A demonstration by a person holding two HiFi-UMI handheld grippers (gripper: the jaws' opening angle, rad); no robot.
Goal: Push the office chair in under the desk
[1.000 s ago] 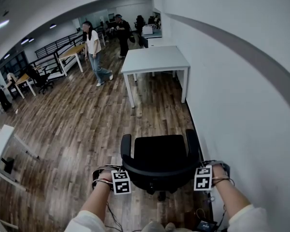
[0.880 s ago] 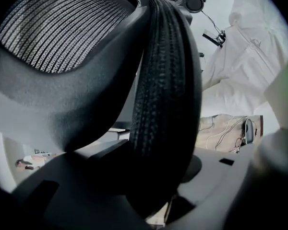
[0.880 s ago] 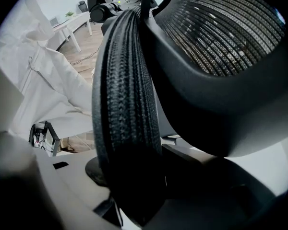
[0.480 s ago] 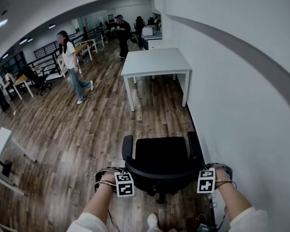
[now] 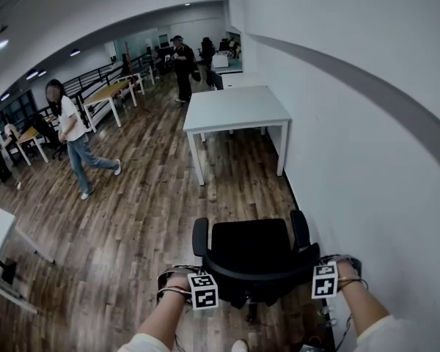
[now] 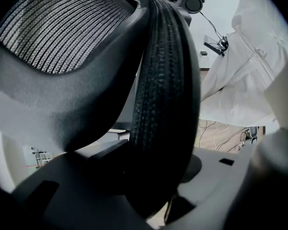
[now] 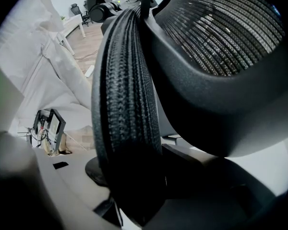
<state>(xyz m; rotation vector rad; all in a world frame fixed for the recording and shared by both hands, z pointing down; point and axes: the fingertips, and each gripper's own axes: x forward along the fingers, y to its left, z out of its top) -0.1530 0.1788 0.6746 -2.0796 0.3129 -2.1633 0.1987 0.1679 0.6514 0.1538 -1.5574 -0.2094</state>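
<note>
A black office chair (image 5: 251, 249) stands on the wood floor right in front of me, its seat facing a white desk (image 5: 238, 108) further ahead by the wall. My left gripper (image 5: 207, 277) is shut on the left edge of the mesh backrest (image 6: 163, 104), which fills the space between its jaws (image 6: 149, 176). My right gripper (image 5: 315, 268) is shut on the right edge of the backrest (image 7: 127, 104), also deep between its jaws (image 7: 134, 176). A stretch of bare floor lies between chair and desk.
A white wall (image 5: 367, 145) runs close along the right. A person in a white shirt (image 5: 73, 134) walks across the floor at left; others (image 5: 182, 64) stand far back. More desks line the left side (image 5: 110, 92). Cables lie on the floor by my right forearm (image 5: 330, 321).
The chair and both grippers sit lower and further right in the head view, and the desk looks slightly nearer. The person in the white shirt has walked leftward and closer.
</note>
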